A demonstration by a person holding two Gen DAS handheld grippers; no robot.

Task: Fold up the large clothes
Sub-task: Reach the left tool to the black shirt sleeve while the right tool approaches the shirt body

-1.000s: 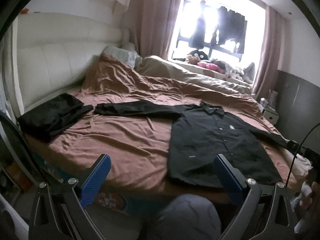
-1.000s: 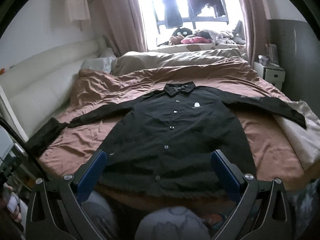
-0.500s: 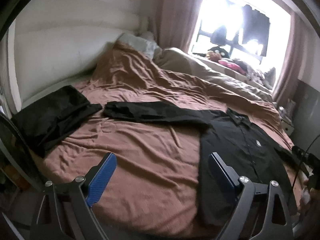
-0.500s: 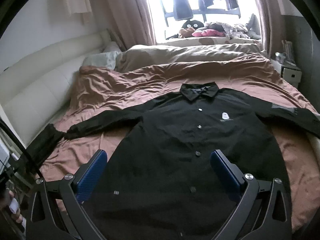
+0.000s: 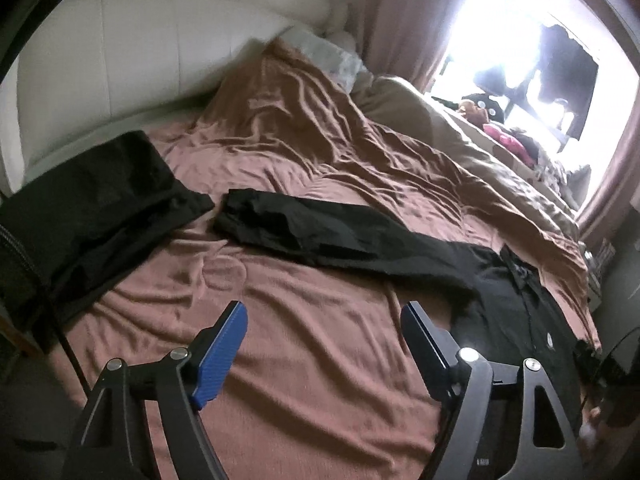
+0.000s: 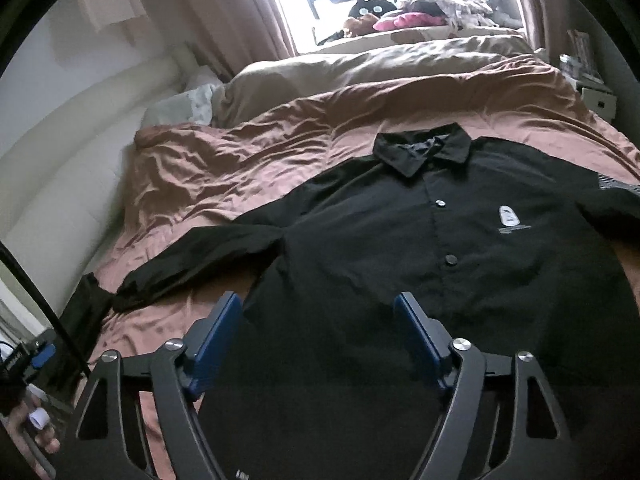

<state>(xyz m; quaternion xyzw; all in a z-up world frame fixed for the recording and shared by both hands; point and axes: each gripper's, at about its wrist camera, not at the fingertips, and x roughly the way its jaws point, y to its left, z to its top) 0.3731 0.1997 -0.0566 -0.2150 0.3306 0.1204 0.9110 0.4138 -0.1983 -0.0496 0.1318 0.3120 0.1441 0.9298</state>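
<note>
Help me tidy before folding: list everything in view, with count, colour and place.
shirt: one, black, spread flat on the bed, sleeves out
folded garment: one, black, beside the shirt's left-side sleeve end
bedspread: one, reddish brown, covers the bed
duvet: one, beige, far side of the bed
pillow: one, pale, by the headboard
headboard: one, white, padded
curtains: pink, beside the window
left tongs: open, over bare bedspread
right tongs: open, over the shirt's body
</note>
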